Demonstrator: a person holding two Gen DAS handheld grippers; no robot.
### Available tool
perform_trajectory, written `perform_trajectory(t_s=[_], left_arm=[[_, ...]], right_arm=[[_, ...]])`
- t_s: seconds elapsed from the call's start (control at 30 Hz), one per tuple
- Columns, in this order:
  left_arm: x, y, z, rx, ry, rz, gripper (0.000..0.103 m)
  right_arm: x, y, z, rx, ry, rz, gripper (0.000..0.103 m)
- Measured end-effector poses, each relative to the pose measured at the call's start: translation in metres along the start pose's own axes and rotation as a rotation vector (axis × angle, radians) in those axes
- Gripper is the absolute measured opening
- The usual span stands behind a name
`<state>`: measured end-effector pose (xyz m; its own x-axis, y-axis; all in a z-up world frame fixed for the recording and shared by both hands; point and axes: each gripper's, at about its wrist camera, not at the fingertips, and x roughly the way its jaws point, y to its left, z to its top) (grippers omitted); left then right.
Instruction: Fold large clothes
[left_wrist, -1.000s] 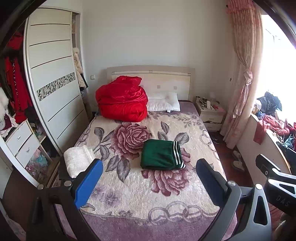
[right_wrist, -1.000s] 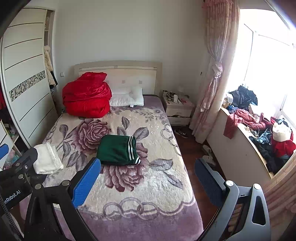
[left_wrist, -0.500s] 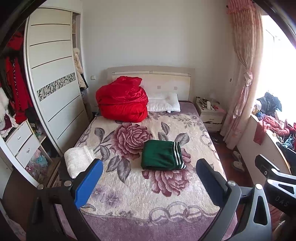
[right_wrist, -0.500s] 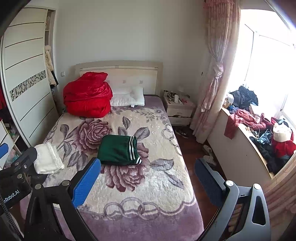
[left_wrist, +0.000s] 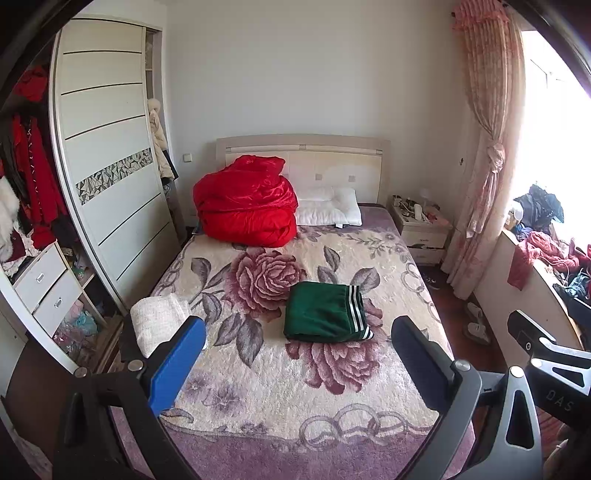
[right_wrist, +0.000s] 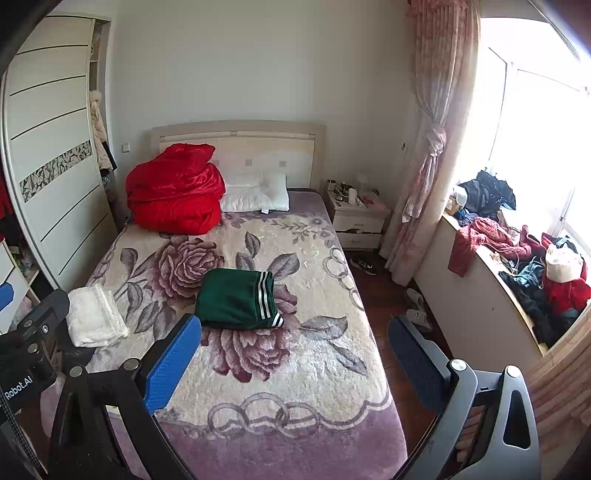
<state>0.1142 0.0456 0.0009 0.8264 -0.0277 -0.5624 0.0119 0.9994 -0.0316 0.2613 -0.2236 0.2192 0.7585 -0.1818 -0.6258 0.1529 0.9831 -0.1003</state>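
Observation:
A folded dark green garment with white stripes (left_wrist: 325, 314) lies in the middle of the floral bedspread (left_wrist: 295, 387); it also shows in the right wrist view (right_wrist: 236, 299). A folded white garment (left_wrist: 157, 321) lies at the bed's left edge, also in the right wrist view (right_wrist: 96, 317). My left gripper (left_wrist: 299, 354) is open and empty, held back above the bed's foot. My right gripper (right_wrist: 295, 354) is open and empty beside it, to the right. Both are well short of the green garment.
A red quilt (left_wrist: 245, 206) and a white pillow (left_wrist: 328, 208) lie at the headboard. A wardrobe (left_wrist: 107, 177) stands on the left, a nightstand (left_wrist: 421, 229) and a curtain (left_wrist: 484, 166) on the right. Clothes pile on the window ledge (right_wrist: 517, 258).
Both views have barely shifted. The garments lie where they were, and both grippers stay open.

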Motion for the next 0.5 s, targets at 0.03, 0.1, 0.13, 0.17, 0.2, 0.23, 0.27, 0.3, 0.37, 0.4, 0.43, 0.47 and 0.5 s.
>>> perform_trajectory(t_s=[0.03, 0.1, 0.13, 0.17, 0.2, 0.23, 0.27, 0.3, 0.37, 0.4, 0.43, 0.47, 0.5], left_arm=[[-0.0005, 0.0001, 0.0, 0.0, 0.0, 0.0, 0.103], [-0.0013, 0.0005, -0.0003, -0.002, 0.002, 0.004, 0.103], [-0.0014, 0.0006, -0.0002, -0.001, 0.002, 0.004, 0.103], [-0.0013, 0.0008, -0.0002, -0.001, 0.003, 0.003, 0.103], [-0.0014, 0.0008, -0.0001, -0.002, 0.002, 0.003, 0.103], [-0.0017, 0.0008, 0.0002, -0.002, 0.001, 0.004, 0.103], [-0.0016, 0.0007, 0.0006, -0.001, 0.0, 0.005, 0.103], [-0.0012, 0.0009, -0.0001, -0.002, 0.003, 0.003, 0.103], [-0.0017, 0.0009, 0.0003, -0.002, 0.002, 0.005, 0.103], [-0.0022, 0.0007, -0.0013, -0.002, 0.002, 0.006, 0.103], [-0.0028, 0.0015, -0.0021, -0.002, 0.002, 0.008, 0.103], [-0.0038, 0.0021, -0.0026, -0.001, -0.001, 0.012, 0.103], [-0.0057, 0.0034, -0.0054, -0.001, -0.005, 0.016, 0.103]], right_arm=[[0.0002, 0.0004, 0.0001, 0.0, 0.0, 0.001, 0.102], [0.0008, 0.0003, 0.0007, -0.002, 0.0, 0.0, 0.102], [0.0003, 0.0002, 0.0003, -0.002, 0.001, 0.001, 0.102], [0.0001, 0.0004, 0.0002, -0.002, 0.0, 0.0, 0.102], [0.0, 0.0001, 0.0004, -0.002, 0.0, 0.0, 0.102], [-0.0003, -0.0001, 0.0, -0.001, 0.0, 0.0, 0.102], [-0.0004, 0.0, -0.0002, 0.0, 0.0, 0.0, 0.102], [-0.0005, 0.0005, -0.0002, 0.0, -0.001, -0.001, 0.102], [-0.0003, 0.0001, -0.0004, 0.0, 0.001, 0.0, 0.102], [-0.0007, 0.0004, -0.0009, 0.001, 0.001, 0.002, 0.102], [-0.0006, 0.0, -0.0006, 0.0, 0.0, 0.0, 0.102], [-0.0008, 0.0, -0.0008, -0.001, 0.0, -0.001, 0.102], [-0.0012, -0.0003, -0.0011, -0.001, -0.001, -0.001, 0.102]])
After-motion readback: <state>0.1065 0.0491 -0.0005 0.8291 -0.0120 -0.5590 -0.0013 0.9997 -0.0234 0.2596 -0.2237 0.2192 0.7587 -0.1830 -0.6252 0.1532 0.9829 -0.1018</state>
